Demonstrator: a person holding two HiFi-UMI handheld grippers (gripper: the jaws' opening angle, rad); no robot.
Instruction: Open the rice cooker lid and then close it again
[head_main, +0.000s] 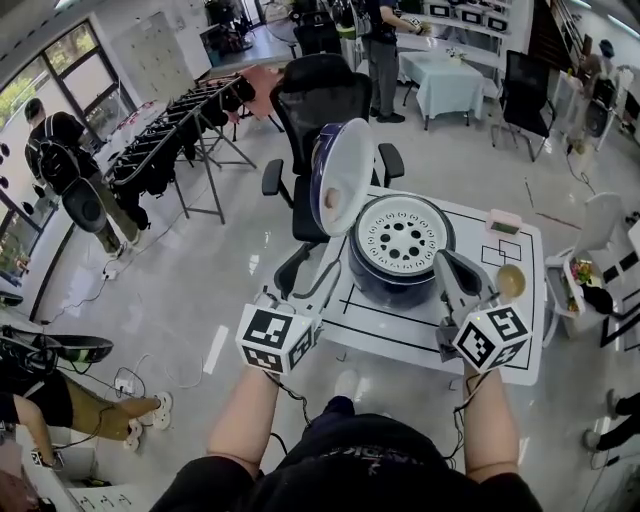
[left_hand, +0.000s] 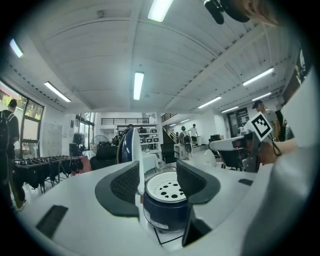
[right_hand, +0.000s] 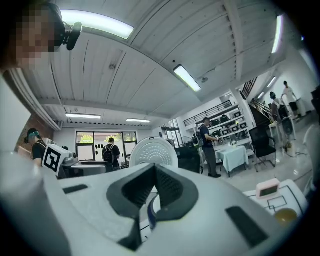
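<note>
The left gripper (head_main: 305, 295) is held with its jaws well apart and nothing between the pads, while the right gripper (head_main: 450, 268) is closed on nothing. Just ahead of both, on the white table (head_main: 400, 328), the rice cooker (head_main: 398, 278) is found with its pot uncovered. Its lid (head_main: 343, 180) stands upright beyond the left gripper's tips, at the pot's far left. Opening is judged done, so closing is the step in hand. The lid's top edge would best be met from its far side by the nearer, left gripper and swung down slowly along the hinge's arc. The right gripper should be held off the rim so that nothing is pinched, and the front should then be pressed until the catch takes. The hinge and the catch cannot be made out in any view. In the left gripper view the lid (left_hand: 129, 145) is seen only edge-on. In the right gripper view the pot is almost wholly hidden behind the jaws, and only the lid's white inner face (right_hand: 152, 152) is shown above them.
</note>
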